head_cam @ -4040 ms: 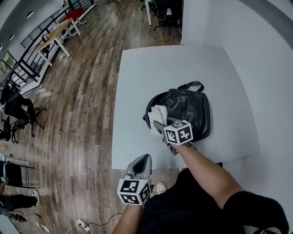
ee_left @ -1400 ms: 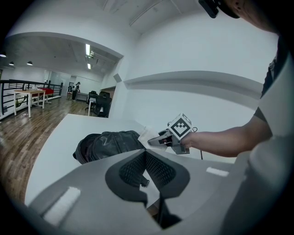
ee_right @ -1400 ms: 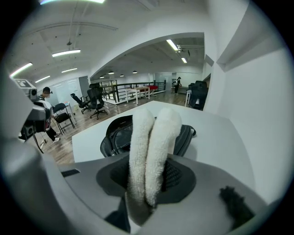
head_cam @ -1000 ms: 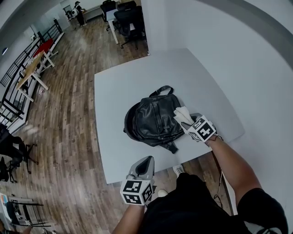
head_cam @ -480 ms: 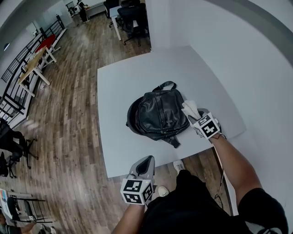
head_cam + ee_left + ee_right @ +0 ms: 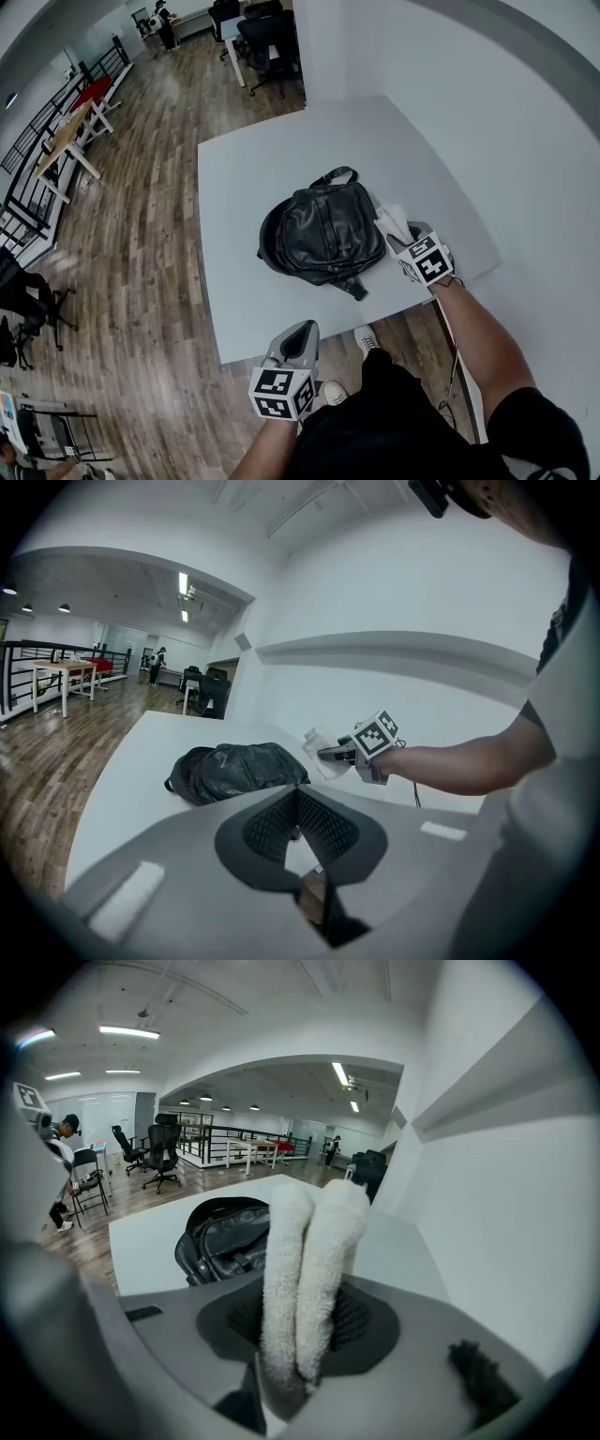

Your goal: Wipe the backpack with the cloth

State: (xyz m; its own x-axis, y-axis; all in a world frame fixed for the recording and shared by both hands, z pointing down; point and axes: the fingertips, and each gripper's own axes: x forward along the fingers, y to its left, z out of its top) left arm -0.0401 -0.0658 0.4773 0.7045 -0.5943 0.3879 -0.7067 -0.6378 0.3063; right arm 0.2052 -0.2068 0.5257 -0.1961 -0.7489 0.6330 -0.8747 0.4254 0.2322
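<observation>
while the white desk (image 6: pixel 262 159) carries it, the black backpack (image 6: pixel 323 234) lies flat near the near edge, its handle pointing to the far side. four seconds ago the right hand-held gripper (image 6: pixel 403 240) pressed down on the backpack's left part. now it sits off the backpack's right edge, over bare desk, much as it did half a second ago. its jaws are clamped on the folded white cloth (image 6: pixel 394 221), which stands up between them in two thick rolls (image 6: pixel 314 1260). the cloth is just beside the backpack, and whether they touch cannot be told. the left hand-held gripper (image 6: pixel 294 336) has stayed short of the desk's near edge, over the wood floor (image 6: pixel 141 234), with its jaws together on nothing (image 6: pixel 298 794).
</observation>
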